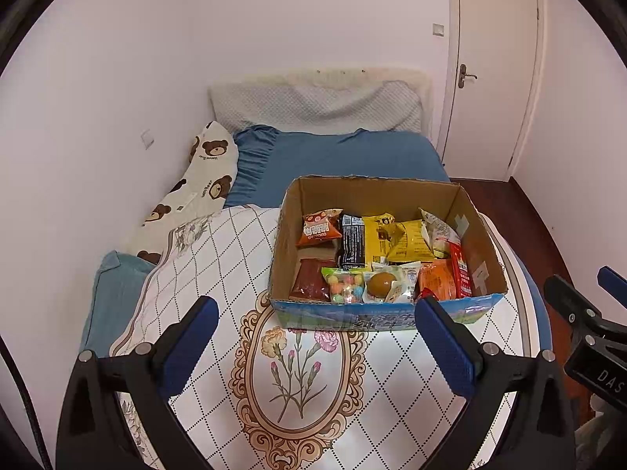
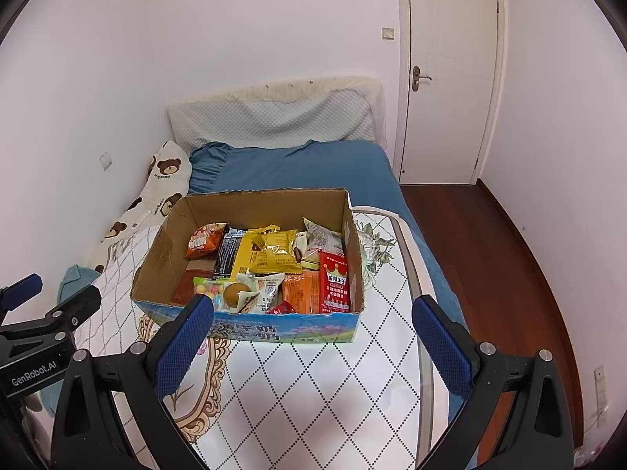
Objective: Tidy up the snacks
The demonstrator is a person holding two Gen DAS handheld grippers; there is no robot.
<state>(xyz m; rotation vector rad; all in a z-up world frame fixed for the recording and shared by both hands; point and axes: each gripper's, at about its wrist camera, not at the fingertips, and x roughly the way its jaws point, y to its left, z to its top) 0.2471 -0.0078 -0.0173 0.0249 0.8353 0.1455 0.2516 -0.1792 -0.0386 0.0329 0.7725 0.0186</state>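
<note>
An open cardboard box (image 1: 486, 243) (image 2: 156, 258) sits on a white quilted mat on the bed. It holds several snack packs: an orange bag (image 1: 320, 228) (image 2: 203, 239), a black bar (image 1: 352, 241) (image 2: 227, 252), yellow bags (image 1: 403, 237) (image 2: 272, 252), a candy bag (image 1: 344, 284), a round cake pack (image 1: 388, 284) (image 2: 245, 293) and a red packet (image 1: 461, 270) (image 2: 333, 282). My left gripper (image 1: 315, 323) is open and empty, just in front of the box. My right gripper (image 2: 313, 323) is open and empty at the box's front edge.
The white quilted mat (image 1: 305, 384) (image 2: 313, 384) covers the near bed. A blue sheet (image 1: 345, 160), a bear-print pillow (image 1: 203, 180) and a grey pillow (image 1: 313, 105) lie behind. A closed door (image 2: 450, 74) and wooden floor (image 2: 490, 254) are at the right.
</note>
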